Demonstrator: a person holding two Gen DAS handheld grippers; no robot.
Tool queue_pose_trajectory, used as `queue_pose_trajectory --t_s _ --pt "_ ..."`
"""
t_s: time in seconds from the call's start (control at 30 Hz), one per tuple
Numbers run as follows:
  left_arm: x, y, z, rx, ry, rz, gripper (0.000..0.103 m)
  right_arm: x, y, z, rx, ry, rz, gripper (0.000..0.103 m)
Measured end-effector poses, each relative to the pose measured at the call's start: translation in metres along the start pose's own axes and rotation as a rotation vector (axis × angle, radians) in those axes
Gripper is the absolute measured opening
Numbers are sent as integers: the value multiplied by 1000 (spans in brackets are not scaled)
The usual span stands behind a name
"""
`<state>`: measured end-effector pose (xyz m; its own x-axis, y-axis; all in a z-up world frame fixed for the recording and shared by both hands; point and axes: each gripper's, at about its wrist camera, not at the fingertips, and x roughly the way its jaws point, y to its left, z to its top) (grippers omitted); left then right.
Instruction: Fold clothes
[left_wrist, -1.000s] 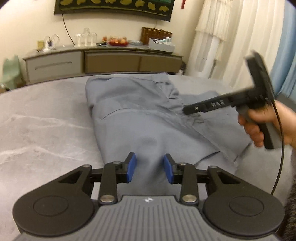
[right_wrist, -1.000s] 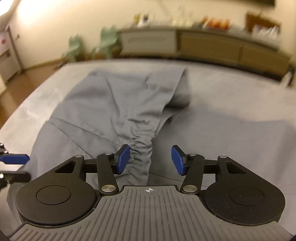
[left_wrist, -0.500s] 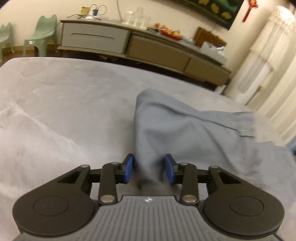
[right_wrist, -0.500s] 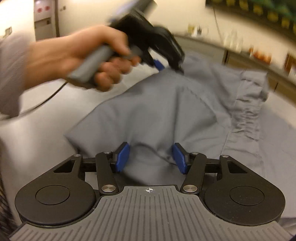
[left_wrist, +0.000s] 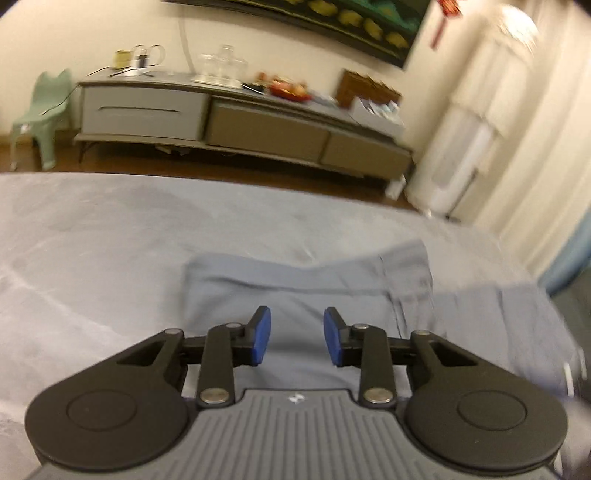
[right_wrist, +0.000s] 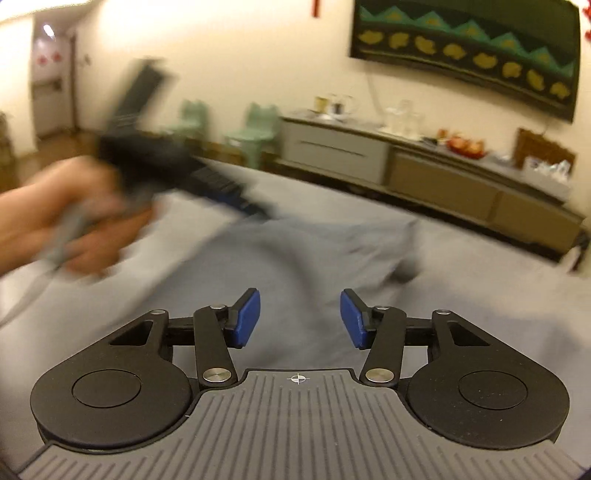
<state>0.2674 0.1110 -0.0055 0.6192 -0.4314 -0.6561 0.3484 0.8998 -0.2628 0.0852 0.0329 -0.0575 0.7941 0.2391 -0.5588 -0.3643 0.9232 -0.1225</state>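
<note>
Garment (left_wrist: 295, 291): your grey garment lies spread on the grey bed (left_wrist: 92, 258), partly folded, a hemmed edge toward the far right.
Left tongs (left_wrist: 297, 339): your blue pads stand apart over the garment with cloth showing in the gap behind them; nothing is pinched. The pads have just been drawing closer.
Right tongs (right_wrist: 300, 319): your pads stand wider apart, above blurred cloth, gripping nothing. They too have just been narrowing.
Left hand (right_wrist: 74, 229): in the right wrist view your hand holds the left tool by its handle, badly blurred, at the left above the garment's near edge.
Background: a long sideboard (left_wrist: 236, 122) against the wall, a green chair (left_wrist: 40, 110) beside it.
</note>
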Motion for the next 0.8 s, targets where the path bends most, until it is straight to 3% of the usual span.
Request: queue_pose_trajectory --t_s 0.1,0.2,0.27,0.37,0.43,0.5,0.53,0.67,0.8 --pt "18 -4 -3 13 41 8 31 52 -21 19 -33 56 -31 51" --pt "36 6 -12 -9 91 70 31 94 -38 16 -32 150 -2 39" --pt "39 12 -21 -26 112 99 11 107 -50 3 43 201 8 34" --pt "36 17 -22 -27 106 114 6 102 -59 -12 144 162 23 37" --pt "29 15 -21 -34 96 117 6 99 -56 -13 134 154 7 41" --pt "22 12 -19 -41 86 121 13 96 -62 -4 156 204 5 42" --pt "15 8 -17 -31 70 108 20 90 -63 3 151 188 -21 43" --pt "11 -6 -10 -5 42 66 22 68 -60 29 103 76 -79 41" --pt "31 1 -13 4 79 114 22 106 -63 30 48 153 -96 39"
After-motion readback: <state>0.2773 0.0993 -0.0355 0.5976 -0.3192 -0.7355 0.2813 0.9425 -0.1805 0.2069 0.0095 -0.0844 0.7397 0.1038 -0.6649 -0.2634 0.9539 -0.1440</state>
